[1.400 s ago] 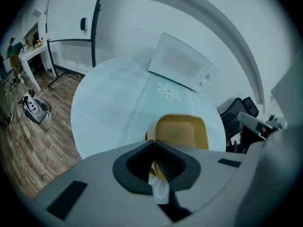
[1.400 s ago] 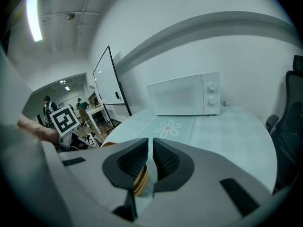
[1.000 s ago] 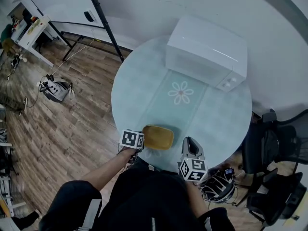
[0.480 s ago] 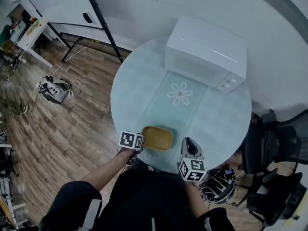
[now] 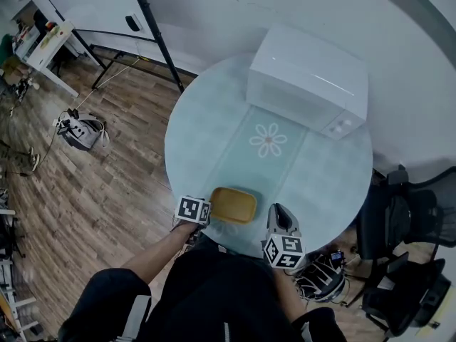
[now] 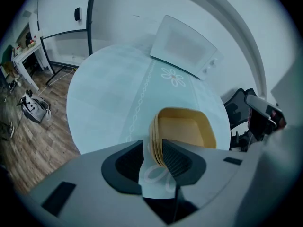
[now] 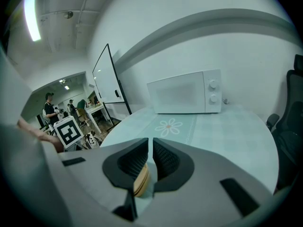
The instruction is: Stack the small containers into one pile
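Across the table from the microwave, at the near edge, the yellow containers sit nested as 1 pile, in the same spot as 1 second ago. The left gripper was closed tight then; now its jaws are opening, and the pile's rim stands loose between them. The right gripper is nearly closed and holds nothing. This release suggests the stacking is finished.

No words, brands or numbers can be read anywhere. Only black-and-white square code patterns show, on the marker cube of the left hand-held gripper and on the cube of the right hand-held gripper.
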{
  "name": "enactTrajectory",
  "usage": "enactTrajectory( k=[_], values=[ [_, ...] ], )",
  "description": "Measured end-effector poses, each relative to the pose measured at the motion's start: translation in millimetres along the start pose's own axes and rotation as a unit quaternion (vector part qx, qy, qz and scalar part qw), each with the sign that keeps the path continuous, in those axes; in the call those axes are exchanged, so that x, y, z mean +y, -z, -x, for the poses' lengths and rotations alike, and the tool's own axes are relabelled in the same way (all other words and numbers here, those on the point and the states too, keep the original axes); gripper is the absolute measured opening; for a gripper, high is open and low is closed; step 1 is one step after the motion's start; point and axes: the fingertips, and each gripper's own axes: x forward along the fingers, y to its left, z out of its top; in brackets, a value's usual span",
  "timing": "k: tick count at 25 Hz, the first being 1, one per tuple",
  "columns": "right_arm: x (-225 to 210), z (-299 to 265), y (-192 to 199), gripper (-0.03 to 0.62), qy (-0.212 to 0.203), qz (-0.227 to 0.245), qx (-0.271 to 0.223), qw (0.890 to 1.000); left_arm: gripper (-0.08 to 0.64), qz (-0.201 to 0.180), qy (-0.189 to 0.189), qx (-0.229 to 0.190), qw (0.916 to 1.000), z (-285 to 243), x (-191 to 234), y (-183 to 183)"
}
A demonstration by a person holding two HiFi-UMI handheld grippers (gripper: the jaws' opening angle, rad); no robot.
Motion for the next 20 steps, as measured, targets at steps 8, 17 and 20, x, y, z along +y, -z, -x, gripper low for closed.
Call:
enactTrajectory(
  k=[8,17,20],
  values=[
    [5,-3,-11,0.028,-0.005,0.005,-0.004,1.000,0.120,-0.032,-0.018,-0.148,0.9884,38,0,-43],
    [23,2,-44,0.025,-0.026,0.043,-0.042,0.998,0.020,-0.098,0.010,-0.324,0.9409,115,-39,-106],
    [25,4,-53,0.025,-0.026,0.050,-0.053,0.997,0.014,-0.134,-0.002,-0.352,0.9262,133,-47,-111]
  ],
)
